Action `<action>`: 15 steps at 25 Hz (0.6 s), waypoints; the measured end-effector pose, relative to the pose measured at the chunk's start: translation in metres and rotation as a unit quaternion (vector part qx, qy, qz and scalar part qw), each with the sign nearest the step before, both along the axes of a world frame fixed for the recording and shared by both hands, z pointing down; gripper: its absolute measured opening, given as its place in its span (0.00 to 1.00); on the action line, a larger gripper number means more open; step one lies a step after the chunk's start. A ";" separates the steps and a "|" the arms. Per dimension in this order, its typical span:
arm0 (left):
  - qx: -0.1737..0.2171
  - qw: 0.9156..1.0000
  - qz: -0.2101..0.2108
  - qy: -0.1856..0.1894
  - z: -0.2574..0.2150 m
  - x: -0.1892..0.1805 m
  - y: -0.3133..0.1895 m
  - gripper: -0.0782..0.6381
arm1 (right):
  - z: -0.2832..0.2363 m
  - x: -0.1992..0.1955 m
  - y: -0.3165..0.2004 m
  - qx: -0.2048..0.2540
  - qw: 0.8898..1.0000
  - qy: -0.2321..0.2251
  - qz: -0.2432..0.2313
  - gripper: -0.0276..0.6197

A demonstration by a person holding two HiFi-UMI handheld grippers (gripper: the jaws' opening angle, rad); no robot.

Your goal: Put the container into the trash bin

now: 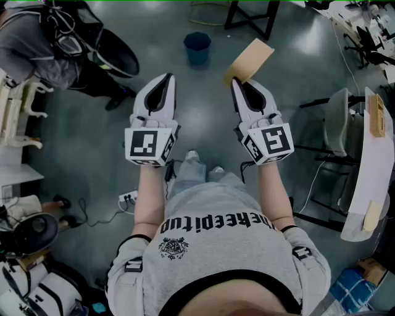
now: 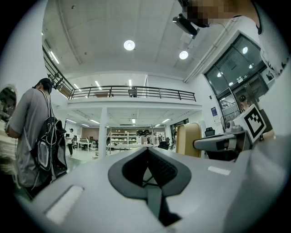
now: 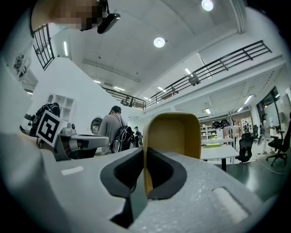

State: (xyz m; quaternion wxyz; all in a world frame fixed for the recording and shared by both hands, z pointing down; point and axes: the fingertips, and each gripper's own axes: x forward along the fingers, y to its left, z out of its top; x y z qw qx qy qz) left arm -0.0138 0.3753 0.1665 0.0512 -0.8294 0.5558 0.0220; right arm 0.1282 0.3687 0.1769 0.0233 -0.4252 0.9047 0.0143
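Observation:
A tan, shallow paper container [image 1: 249, 61] is held out over the floor, pinched by its rim in my right gripper [image 1: 237, 84], which is shut on it. Seen from the right gripper view, the container [image 3: 175, 136] stands upright between the jaws with its hollow side facing the camera. The container [image 2: 188, 139] also appears at the right of the left gripper view. My left gripper [image 1: 162, 81] is beside the right one, shut with nothing in it [image 2: 148, 152]. A dark blue trash bin [image 1: 197, 48] stands on the floor ahead, a little left of the container.
A person with a backpack [image 1: 55, 43] stands at the far left. A chair [image 1: 339, 120] and a white table [image 1: 379, 166] are at the right, black table legs [image 1: 253, 18] ahead, a power strip with cables [image 1: 126, 199] on the floor at left.

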 end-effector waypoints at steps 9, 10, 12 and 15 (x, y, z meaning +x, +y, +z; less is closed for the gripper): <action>0.002 1.000 0.007 -0.001 -0.004 -0.005 -0.009 0.13 | -0.003 -0.010 -0.007 0.002 1.000 0.001 0.001 0.07; 0.003 1.000 0.009 -0.001 -0.004 -0.007 -0.011 0.14 | -0.003 -0.012 -0.009 0.002 1.000 0.001 0.001 0.07; 0.003 1.000 0.011 -0.001 -0.005 -0.012 -0.016 0.14 | -0.003 -0.018 -0.013 0.002 1.000 0.002 0.003 0.07; 0.005 1.000 0.013 -0.001 -0.007 -0.019 -0.025 0.14 | -0.002 -0.024 -0.022 0.001 1.000 0.003 0.007 0.07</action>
